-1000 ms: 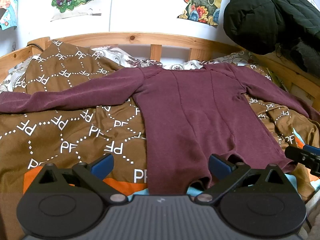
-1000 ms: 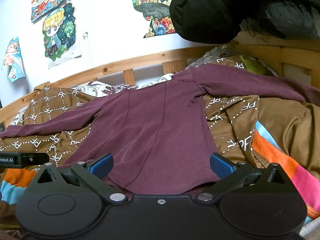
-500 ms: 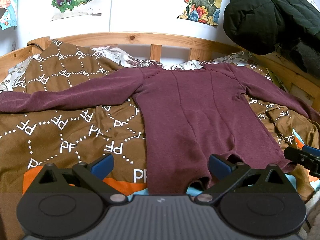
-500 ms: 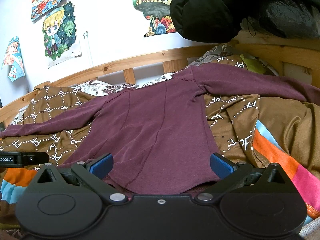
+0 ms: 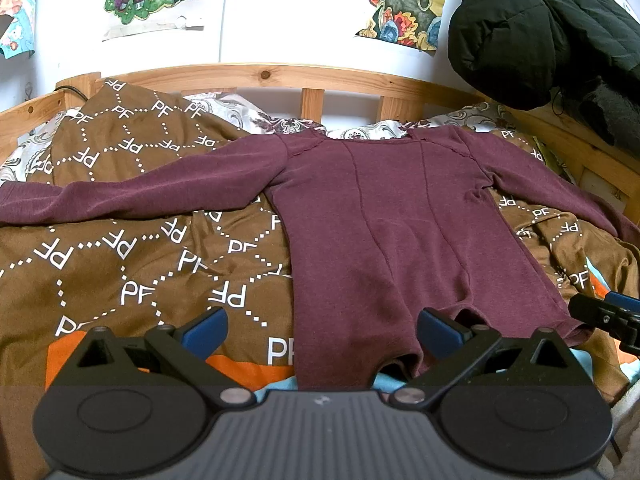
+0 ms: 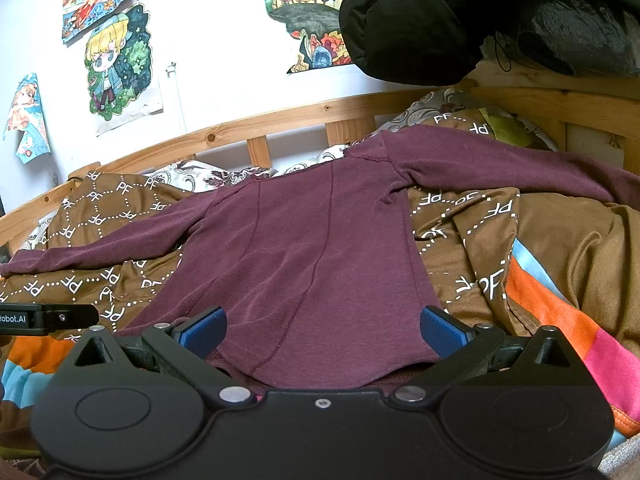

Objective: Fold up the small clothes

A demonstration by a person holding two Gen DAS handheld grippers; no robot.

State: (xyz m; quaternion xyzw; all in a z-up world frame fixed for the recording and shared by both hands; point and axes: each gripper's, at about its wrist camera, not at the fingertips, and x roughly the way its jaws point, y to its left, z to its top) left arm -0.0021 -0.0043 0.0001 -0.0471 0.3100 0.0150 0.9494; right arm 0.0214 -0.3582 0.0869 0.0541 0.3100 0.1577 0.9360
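Left gripper [image 5: 322, 330] low at the shirt's [image 5: 392, 232] hem, near its left bottom corner, fingers [image 5: 204, 330] spread wide, nothing between them but hem and blanket [image 5: 120, 264]. Right gripper [image 6: 322, 330] low over the hem's right part, fingers [image 6: 442, 332] also wide apart, hem cloth lying between them, not pinched. Each gripper's tip shows at the edge of the other's view.

Shirt is maroon, long-sleeved, spread flat, hem toward the grippers, neck toward the headboard [image 5: 280, 76]. Both sleeves stretched straight out sideways. Hem slightly rumpled with small bumps in the left view. Open blanket on both sides of the body; right sleeve end runs near the side rail [image 6: 560, 104].

Surface is a brown "PF" print blanket with orange, blue and pink stripes at the near edge, lumpy on the right. Wooden slatted headboard, patterned pillow [image 5: 236, 108] behind. White wall with cartoon posters [image 6: 116, 64]; dark jacket [image 5: 532, 28] hanging upper right.
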